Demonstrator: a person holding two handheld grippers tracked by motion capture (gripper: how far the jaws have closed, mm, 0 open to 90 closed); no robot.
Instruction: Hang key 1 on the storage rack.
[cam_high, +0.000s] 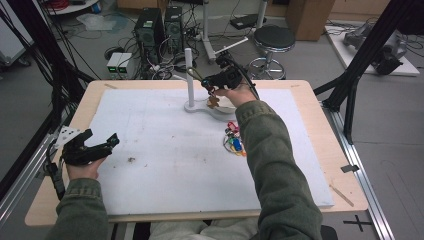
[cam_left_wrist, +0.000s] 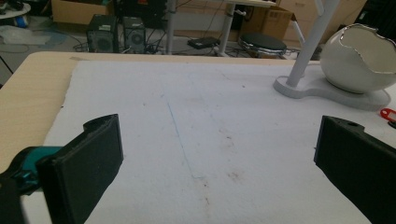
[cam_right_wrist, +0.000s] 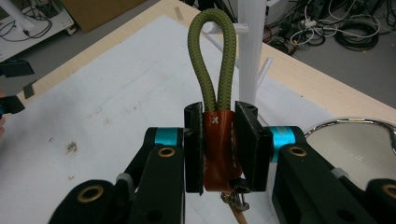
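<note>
My right gripper (cam_high: 212, 83) is at the back of the table and shut on a keychain's brown leather tab (cam_right_wrist: 217, 148). The keychain's olive rope loop (cam_right_wrist: 214, 55) sticks up from between the jaws, close to the white post (cam_right_wrist: 251, 51) of a stand (cam_high: 189, 75). A brown pendant (cam_high: 214, 101) hangs below the gripper. A white egg-shaped bowl (cam_left_wrist: 359, 58) sits on the stand's base (cam_left_wrist: 303, 88). My left gripper (cam_high: 97, 147) rests at the near left over the white mat (cam_high: 165, 165), its jaws wide apart with nothing between them (cam_left_wrist: 219, 158).
A pile of coloured key tags (cam_high: 233, 140) lies on the mat right of centre, beside my right sleeve. A small dark stain (cam_high: 131, 160) marks the mat. The wooden table edge (cam_high: 345, 165) frames the mat. A stool (cam_high: 273, 40) and computers (cam_high: 150, 27) stand beyond the table.
</note>
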